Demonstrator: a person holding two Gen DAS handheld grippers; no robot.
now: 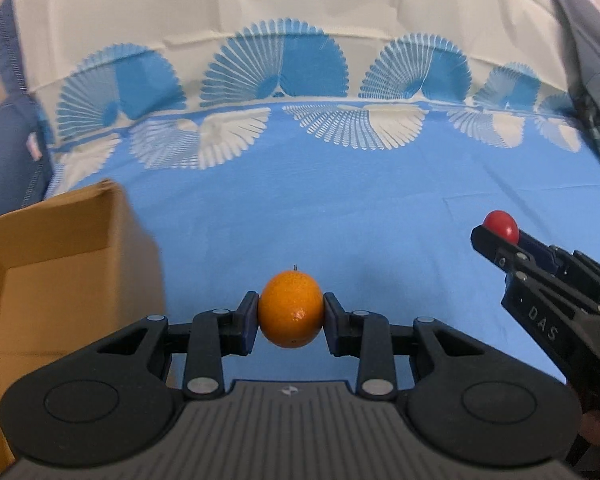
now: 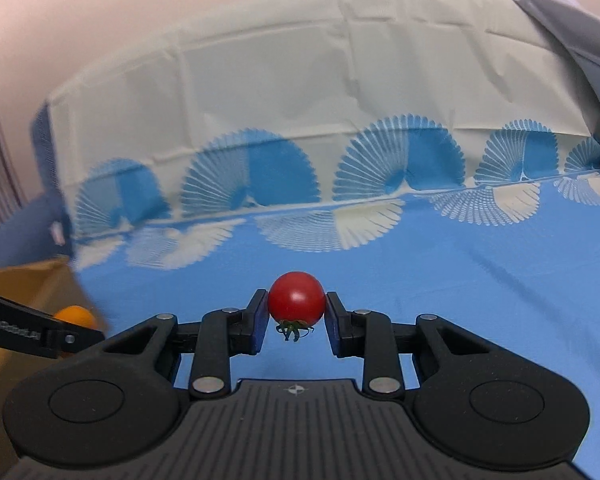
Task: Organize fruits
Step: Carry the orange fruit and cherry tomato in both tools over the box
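Both jaws clamped: orange (image 1: 290, 315), tomato (image 2: 296, 297).

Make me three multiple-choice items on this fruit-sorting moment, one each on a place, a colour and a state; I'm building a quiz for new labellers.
1. Where is the cardboard box in the left wrist view?
A. at the left edge
B. at the right edge
C. behind the far cloth

2. What colour is the fruit in the right gripper?
A. green
B. red
C. purple

3. What state is the left gripper in?
A. open and empty
B. resting on the cloth
C. shut on the orange fruit

Answers:
1. A: the box fills the lower left, beside the blue cloth.
2. B: the small tomato between the fingers is red, with a green stalk.
3. C: both pads press the fruit's sides.
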